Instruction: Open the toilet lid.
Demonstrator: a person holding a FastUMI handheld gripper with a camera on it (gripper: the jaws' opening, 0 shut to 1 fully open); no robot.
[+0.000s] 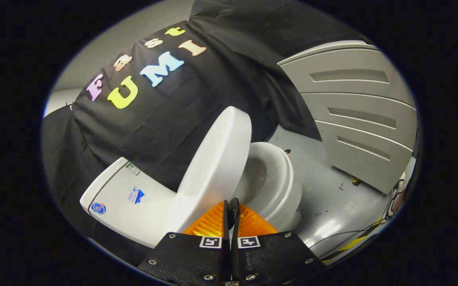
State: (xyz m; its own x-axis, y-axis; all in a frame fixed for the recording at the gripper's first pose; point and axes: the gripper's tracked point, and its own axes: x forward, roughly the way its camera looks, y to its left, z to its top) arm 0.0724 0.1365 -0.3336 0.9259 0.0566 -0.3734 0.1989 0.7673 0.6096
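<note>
Fisheye camera riding on the gripper (229, 208), looking forward along its two fingers pressed nearly together, tilted sideways, close to the raised toilet lid (217, 163) just ahead, booth wall beyond, grey floor (324, 190) alongside.

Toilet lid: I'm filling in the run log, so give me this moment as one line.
white plastic toilet lid: raised, seat exposed | hand-held gripper: fingers nearly closed, at lid's lower edge | grip: unclear

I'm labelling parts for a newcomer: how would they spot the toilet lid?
Start at the white toilet in front of the black cloth wall. Between its tank and the seat ring stands the lid, just ahead of the gripper, whose fingers are nearly together. It is the one flat oval raised on edge.
</note>
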